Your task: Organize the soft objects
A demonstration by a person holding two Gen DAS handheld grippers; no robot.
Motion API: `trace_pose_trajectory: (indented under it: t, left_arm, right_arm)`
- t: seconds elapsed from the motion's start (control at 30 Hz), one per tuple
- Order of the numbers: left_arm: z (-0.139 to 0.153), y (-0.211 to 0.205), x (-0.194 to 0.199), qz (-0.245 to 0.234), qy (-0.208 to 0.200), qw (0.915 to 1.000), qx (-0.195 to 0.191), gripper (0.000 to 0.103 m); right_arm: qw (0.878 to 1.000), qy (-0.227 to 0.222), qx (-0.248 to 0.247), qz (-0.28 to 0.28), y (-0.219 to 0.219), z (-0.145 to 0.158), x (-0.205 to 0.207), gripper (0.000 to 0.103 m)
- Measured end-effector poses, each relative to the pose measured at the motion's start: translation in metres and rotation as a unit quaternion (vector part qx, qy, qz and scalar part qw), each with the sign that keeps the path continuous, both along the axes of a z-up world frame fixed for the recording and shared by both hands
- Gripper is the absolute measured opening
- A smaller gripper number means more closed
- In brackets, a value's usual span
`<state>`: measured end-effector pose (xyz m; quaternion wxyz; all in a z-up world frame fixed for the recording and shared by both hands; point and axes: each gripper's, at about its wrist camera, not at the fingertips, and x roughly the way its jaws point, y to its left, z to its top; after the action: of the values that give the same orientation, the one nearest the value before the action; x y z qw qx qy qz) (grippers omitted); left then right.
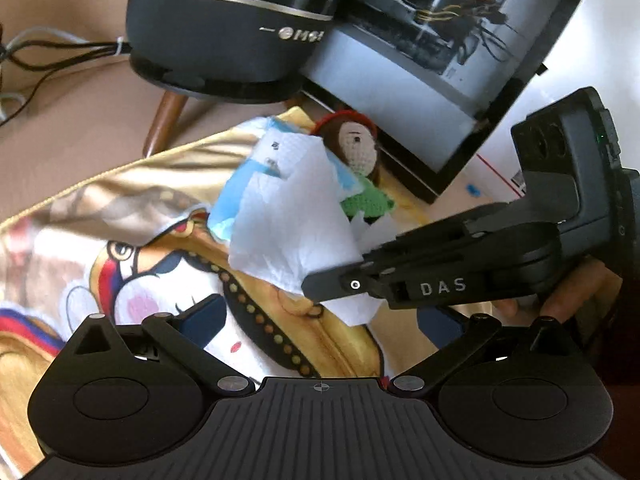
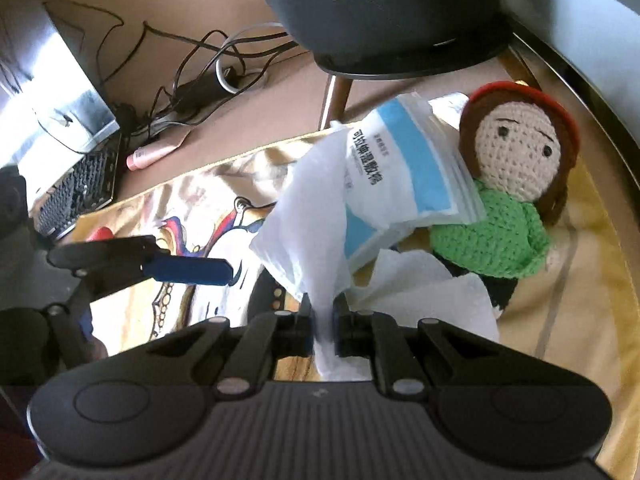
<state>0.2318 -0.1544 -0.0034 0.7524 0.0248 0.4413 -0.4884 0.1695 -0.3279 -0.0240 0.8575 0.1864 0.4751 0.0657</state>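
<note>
Right gripper pinched a white tissue on the printed cloth; left gripper stood open beside it.

The right gripper [image 2: 324, 322] had its jaws closed on the tissue [image 2: 316, 216], which touched a blue-and-white packet [image 2: 404, 168] leaning on the crochet doll [image 2: 516, 184]. A dark speaker [image 2: 384, 12] hemmed them behind; the printed cloth [image 1: 132, 208] lay bare toward the left gripper [image 1: 320, 320], jaws spread, holding nothing. Only the right wrist view showed a keyboard [image 2: 80, 188]; only the left showed a computer case [image 1: 440, 60].
</note>
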Motion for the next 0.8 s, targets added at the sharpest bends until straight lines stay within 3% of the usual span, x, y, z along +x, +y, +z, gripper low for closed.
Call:
trace_pose_trajectory:
  t: [0.17,0.33,0.4,0.53,0.63,0.8]
  left_arm:
    - [0.007,-0.010,0.010,0.007,-0.036,0.9993,0.000,0.103]
    - [0.015,-0.047,0.032,-0.046,-0.098,0.9939,0.019,0.103]
    - [0.009,-0.062,0.049,-0.050,-0.095,0.9938,0.030,0.103]
    - [-0.012,-0.088,0.078,-0.031,-0.049,0.9971,0.048,0.103]
    - [-0.011,-0.089,0.072,-0.029,-0.030,0.9989,0.021,0.103]
    - [0.016,-0.081,0.028,-0.066,-0.053,0.9957,-0.038,0.103]
  right_arm:
    - [0.999,-0.034,0.002,-0.019,-0.024,0.025,-0.007,0.011]
    - [0.994,-0.081,0.003,-0.069,-0.060,0.061,-0.022,0.014]
    - [0.992,-0.095,-0.006,-0.085,-0.070,0.070,-0.029,0.014]
    - [0.988,-0.101,-0.012,-0.112,-0.085,0.076,-0.044,0.014]
    - [0.987,-0.097,-0.014,-0.126,-0.093,0.074,-0.052,0.014]
    - [0.986,-0.095,-0.021,-0.136,-0.103,0.076,-0.052,0.014]
